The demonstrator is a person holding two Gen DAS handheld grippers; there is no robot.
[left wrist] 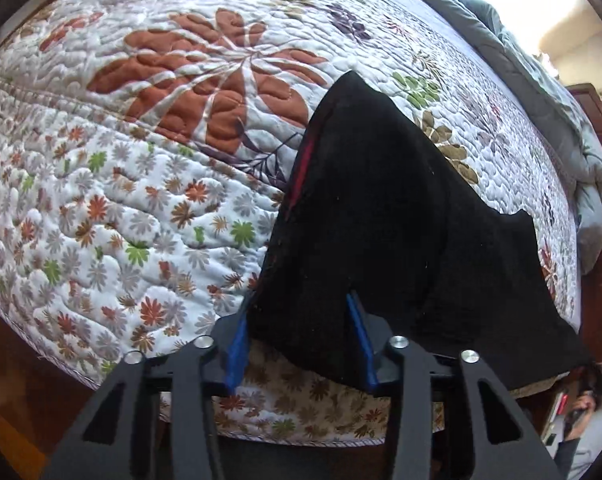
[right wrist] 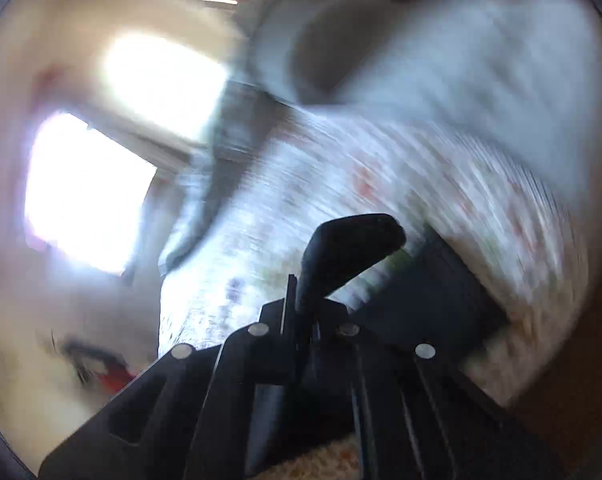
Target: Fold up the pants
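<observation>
Left gripper [left wrist: 301,320] spread around black pants [left wrist: 381,208] on quilt [left wrist: 141,200]; right gripper [right wrist: 301,300], blurred, seemingly pinches pants.

We see black pants [left wrist: 381,208] with a red stripe. At ten o'clock, our white quilt [left wrist: 121,200] has orange, green and grey flowers.

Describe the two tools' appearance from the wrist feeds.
Left tool: black angular linkage arms with triangular cut-outs, round silver pivot pins, blue pads lining its fingers. Right tool: the same black frame and silver pins; pad colour is unclear. No cables, markings or sleeves visible.
</observation>
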